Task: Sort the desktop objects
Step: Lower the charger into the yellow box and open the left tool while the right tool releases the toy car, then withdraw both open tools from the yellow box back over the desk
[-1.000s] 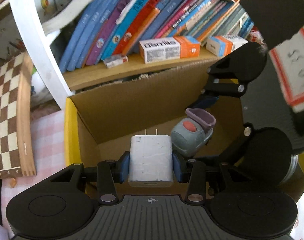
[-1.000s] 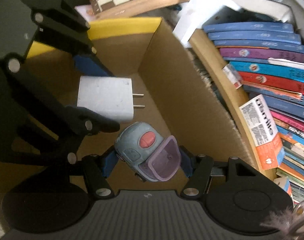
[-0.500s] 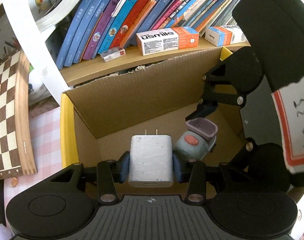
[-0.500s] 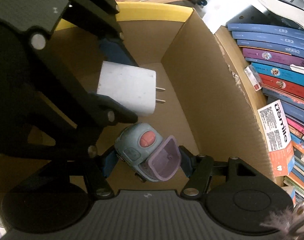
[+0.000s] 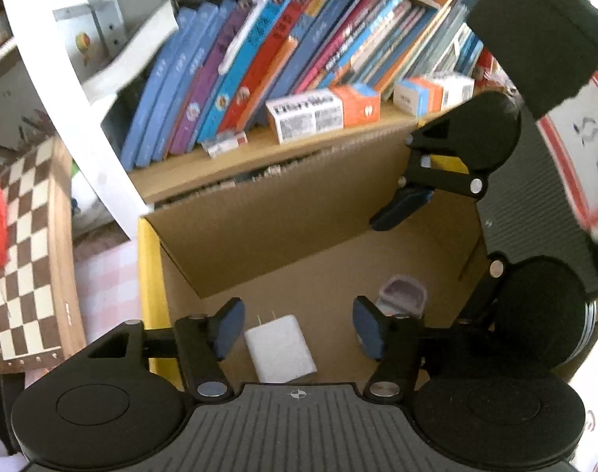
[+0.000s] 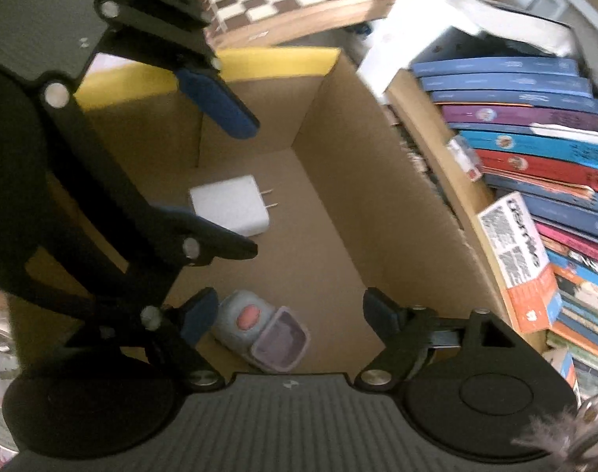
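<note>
Two handheld grippers above an open brown corrugated cardboard box with a yellow-faced outer wall [image 5: 147,275]. The left gripper [image 5: 295,328] has its blue-padded fingers spread wide and carries nothing; below it the white rectangular two-prong wall charger [image 5: 280,348] lies flat on the box floor, prongs toward the far wall. The right gripper [image 6: 287,310] is likewise parted and empty; the small grey-blue toy with a red button and a lilac open end [image 6: 259,328] lies on its side on the box floor beneath it, well apart from the charger [image 6: 230,210].

Both sorted items thus rest inside the box, each clear of the pads. Judged from this, the step in hand is release and retreat: it is done well by lifting each gripper straight up with the fingers kept parted, so no pad drags an item or snags the cardboard wall, and by keeping the two tools, which crowd the same opening, from knocking each other.

Legible writing is scant. A white-and-orange carton [image 5: 322,112] on the wooden shelf behind bears bold dark lettering too blurred to read; the spines of the leaning blue, purple and red books [image 5: 220,78] show small round emblems, their titles illegible. Handwritten marks on a red-bordered white label [image 5: 586,133] on the right tool cannot be read.
</note>
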Tool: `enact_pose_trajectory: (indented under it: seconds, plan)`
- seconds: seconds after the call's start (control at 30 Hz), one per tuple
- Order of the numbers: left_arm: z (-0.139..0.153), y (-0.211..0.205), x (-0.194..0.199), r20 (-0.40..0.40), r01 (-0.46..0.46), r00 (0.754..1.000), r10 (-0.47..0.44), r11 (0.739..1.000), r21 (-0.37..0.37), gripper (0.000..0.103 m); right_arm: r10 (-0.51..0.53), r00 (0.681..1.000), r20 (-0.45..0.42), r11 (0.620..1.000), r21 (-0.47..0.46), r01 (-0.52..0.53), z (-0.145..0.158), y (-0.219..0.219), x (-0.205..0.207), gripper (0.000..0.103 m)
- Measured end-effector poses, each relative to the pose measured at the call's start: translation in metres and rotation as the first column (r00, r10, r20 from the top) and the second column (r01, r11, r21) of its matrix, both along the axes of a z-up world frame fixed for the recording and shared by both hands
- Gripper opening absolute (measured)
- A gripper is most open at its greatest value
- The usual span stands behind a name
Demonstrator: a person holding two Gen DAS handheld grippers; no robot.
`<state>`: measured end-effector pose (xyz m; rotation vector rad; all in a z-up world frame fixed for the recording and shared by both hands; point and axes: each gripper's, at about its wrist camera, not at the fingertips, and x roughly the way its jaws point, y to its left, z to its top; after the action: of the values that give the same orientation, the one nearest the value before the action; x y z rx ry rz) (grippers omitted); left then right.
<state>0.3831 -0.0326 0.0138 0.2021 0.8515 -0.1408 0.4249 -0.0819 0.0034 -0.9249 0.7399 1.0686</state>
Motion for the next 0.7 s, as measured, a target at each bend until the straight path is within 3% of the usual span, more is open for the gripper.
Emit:
enact_pose_trajectory:
  seconds: [0.4, 0.7]
  plan:
    - [0.03, -0.006, -0.031, 0.115, -0.008, 0.993, 0.008, 1.0, -0.002, 0.075, -0.109, 0.994, 0.031, 0.979, 0.179, 0.102, 0.034, -0.032, -0.012, 0.08]
    - [0.054, -0.001, -0.068, 0.195, -0.035, 0.98, 0.04, 0.999, -0.029, 0.08, -0.215, 0.976, 0.031, 0.928, 0.319, 0.195, 0.064, -0.057, -0.027, 0.08]
